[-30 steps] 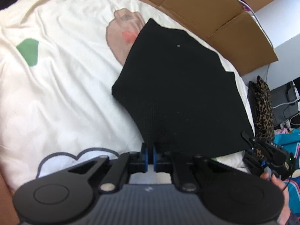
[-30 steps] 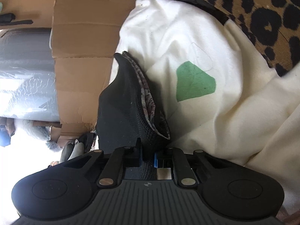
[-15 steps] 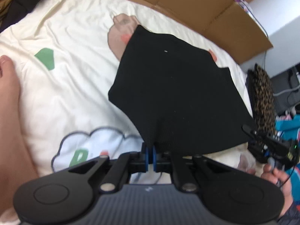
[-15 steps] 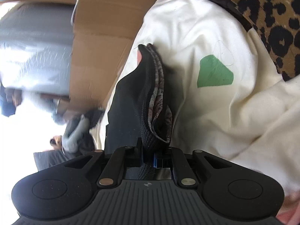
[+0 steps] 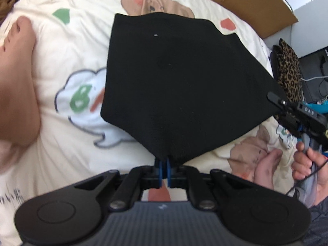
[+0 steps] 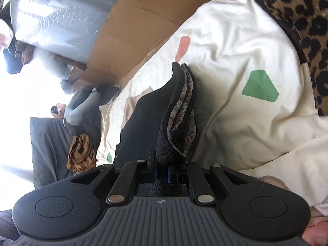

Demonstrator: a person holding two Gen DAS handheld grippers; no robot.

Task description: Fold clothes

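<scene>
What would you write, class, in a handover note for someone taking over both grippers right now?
Left gripper: shut on the near corner of the black garment.
Right gripper: shut on another corner, where several layers bunch.
The garment is stretched between the two grippers above the cartoon-print bedsheet; whether its far edge rests on the sheet is unclear.
Done: both corners gripped, cloth spread.
Left: probably lay it flat, then fold it.

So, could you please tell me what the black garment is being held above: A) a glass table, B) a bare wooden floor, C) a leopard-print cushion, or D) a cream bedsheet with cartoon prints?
D: the black garment, clamped by the left gripper, hangs over the cream cartoon-print bedsheet.
</scene>
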